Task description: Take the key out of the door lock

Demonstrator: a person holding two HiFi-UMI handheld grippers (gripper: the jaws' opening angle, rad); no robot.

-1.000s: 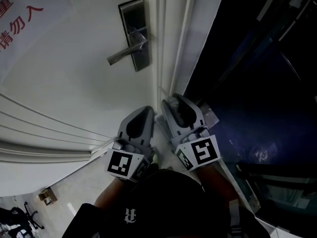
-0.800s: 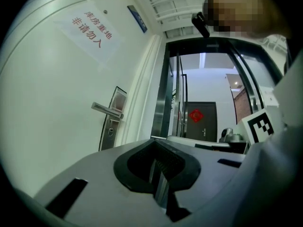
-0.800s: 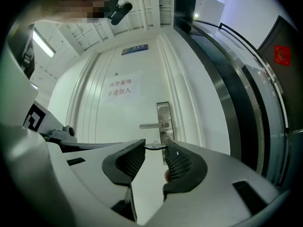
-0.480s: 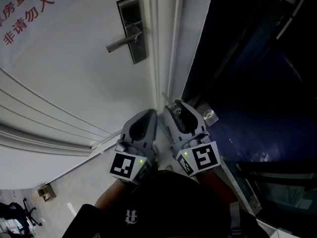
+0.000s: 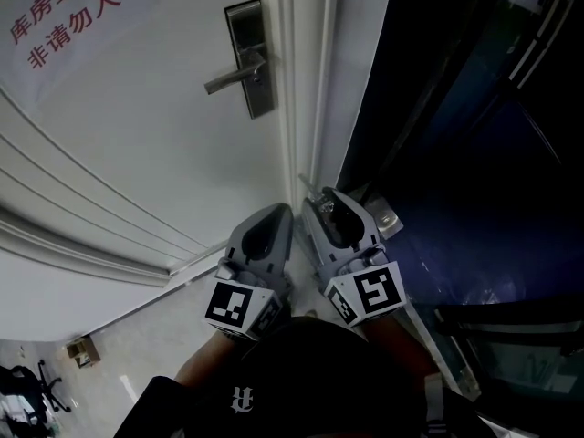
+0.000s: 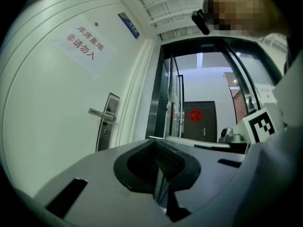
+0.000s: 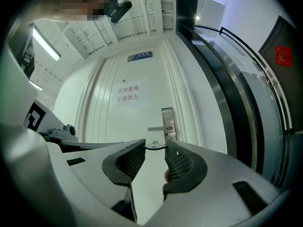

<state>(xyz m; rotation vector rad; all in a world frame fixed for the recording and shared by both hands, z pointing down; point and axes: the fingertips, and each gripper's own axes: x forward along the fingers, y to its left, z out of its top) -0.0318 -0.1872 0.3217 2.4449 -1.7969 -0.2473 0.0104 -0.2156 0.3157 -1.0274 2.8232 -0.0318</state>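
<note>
Head view: the person is standing at a white door [image 5: 155, 153], with both claws side by side low down and pointing towards it. The lock [image 5: 248, 57] and its handle [image 5: 233, 78] are sitting well above them. The left claw [image 5: 276, 212] is showing nothing at its tip. The right claw [image 5: 321, 204] is carrying a small piece of metal, the key [image 5: 317, 194], well apart from the lock. A sign [image 5: 64, 21] with red characters is hanging at upper left.

Left gripper view: the left claw [image 6: 156, 150] is resting with its pads pressed together and nothing between them. The lock [image 6: 108, 122] is lying ahead, to the left.

Right gripper view: the right claw [image 7: 155, 148] is pinching the key [image 7: 155, 145] flat across its tips, with the jaws standing fairly wide. The lock [image 7: 167, 122] is showing beyond the key, on the door.
</note>
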